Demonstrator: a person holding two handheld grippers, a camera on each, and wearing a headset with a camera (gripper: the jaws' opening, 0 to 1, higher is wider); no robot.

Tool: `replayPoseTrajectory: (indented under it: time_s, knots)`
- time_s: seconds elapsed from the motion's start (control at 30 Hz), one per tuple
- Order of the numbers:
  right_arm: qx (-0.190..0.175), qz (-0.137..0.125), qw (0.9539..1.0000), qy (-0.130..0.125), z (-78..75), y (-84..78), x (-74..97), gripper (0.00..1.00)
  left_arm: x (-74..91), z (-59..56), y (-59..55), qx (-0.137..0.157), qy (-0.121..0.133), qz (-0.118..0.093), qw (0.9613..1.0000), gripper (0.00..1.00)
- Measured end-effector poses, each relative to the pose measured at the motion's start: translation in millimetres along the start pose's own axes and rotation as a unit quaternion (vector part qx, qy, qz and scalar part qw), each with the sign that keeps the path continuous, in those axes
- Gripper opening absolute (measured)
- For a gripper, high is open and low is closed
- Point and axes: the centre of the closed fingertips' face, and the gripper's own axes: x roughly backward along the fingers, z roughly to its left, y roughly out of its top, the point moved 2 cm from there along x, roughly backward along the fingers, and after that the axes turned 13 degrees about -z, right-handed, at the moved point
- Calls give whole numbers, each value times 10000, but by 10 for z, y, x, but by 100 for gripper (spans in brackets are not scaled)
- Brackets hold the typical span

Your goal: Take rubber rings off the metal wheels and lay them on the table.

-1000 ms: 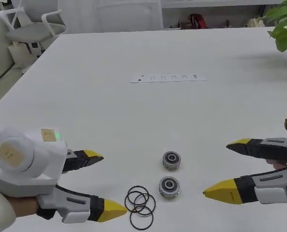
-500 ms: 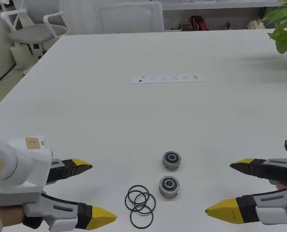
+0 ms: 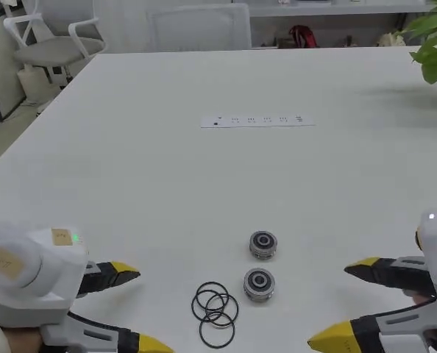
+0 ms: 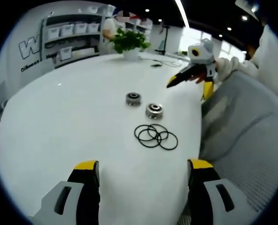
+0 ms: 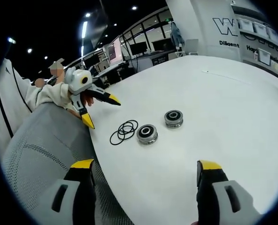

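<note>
Both claws have dropped toward the head view's bottom corners, left claw (image 3: 141,309) and right claw (image 3: 332,304) spread, empty; rubber rings (image 3: 215,309) lie piled on the surface (image 3: 204,176), lower centre, beside the metal wheels (image 3: 259,283). Left gripper view: rubber rings (image 4: 155,136) central. Right gripper view: rubber rings (image 5: 124,131) left-centre.

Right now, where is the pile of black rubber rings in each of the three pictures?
Head view: rings bottom centre, left of the nearer wheel.
Left gripper view: rings near centre, just below that wheel.
Right gripper view: rings left of centre, beside the same wheel.
Shared landmark: that wheel.
</note>
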Motion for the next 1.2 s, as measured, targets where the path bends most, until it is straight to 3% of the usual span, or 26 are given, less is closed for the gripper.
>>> replayPoseTrajectory:
  time_s: [0.17,0.43,0.83,1.2]
  knots:
    - [96,175,9998,44,14,-74,-11,85,-17,3,-16,-71,-31,20,10000,79]
    - [179,251,9995,0,-23,-116,-24,85,-20,70,5,-110,158,-78,9998,79]
    - [260,223,9994,-42,-37,-97,-49,84,14,182,76,-203,480,-190,9985,78]
    - [283,219,9992,-181,-68,-104,-39,83,18,170,97,-314,476,-181,9982,75]
